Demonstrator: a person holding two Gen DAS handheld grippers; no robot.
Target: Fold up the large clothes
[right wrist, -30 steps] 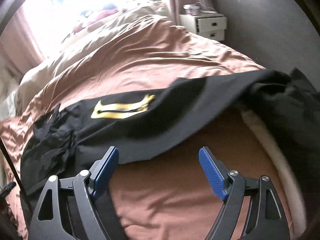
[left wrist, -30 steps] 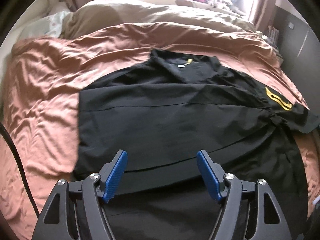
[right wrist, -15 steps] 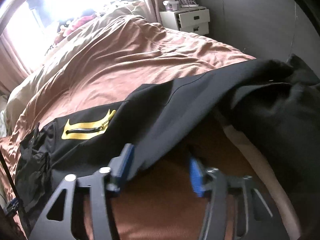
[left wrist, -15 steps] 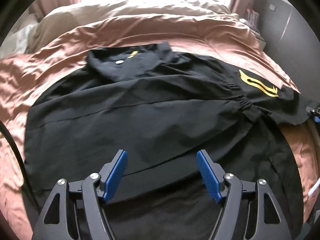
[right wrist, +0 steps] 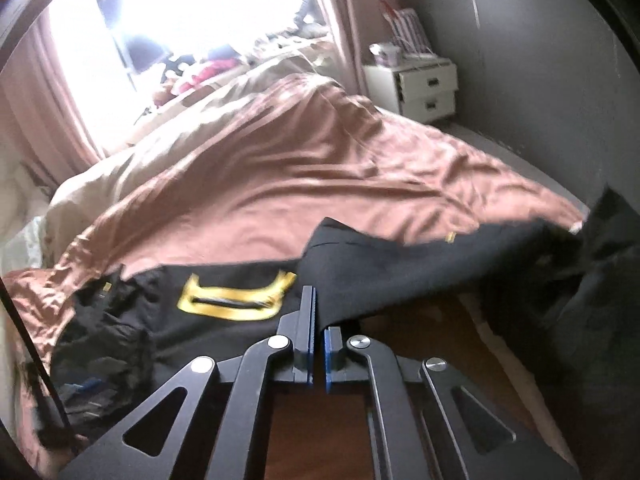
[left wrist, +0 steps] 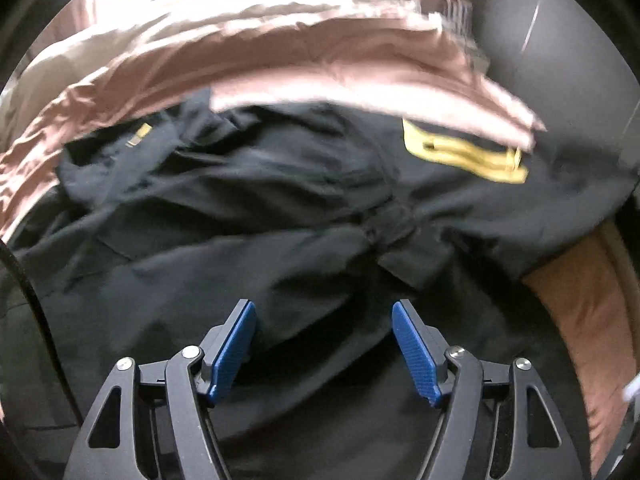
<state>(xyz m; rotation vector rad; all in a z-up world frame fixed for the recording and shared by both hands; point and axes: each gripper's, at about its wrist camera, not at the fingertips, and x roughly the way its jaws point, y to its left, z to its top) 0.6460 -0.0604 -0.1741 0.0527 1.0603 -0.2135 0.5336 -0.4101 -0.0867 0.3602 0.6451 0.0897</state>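
Right wrist view, black garment (right wrist: 400, 264), yellow emblem (right wrist: 236, 300), no legible writing

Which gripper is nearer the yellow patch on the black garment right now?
Right. The right gripper is shut on the black garment beside the yellow patch; the left gripper hangs open, farther away.

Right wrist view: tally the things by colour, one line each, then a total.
Black: 1, the garment
Yellow: 1, the pocket trim on the garment
Pink-brown: 1, the bedspread
White: 1, the drawer unit
Total: 4
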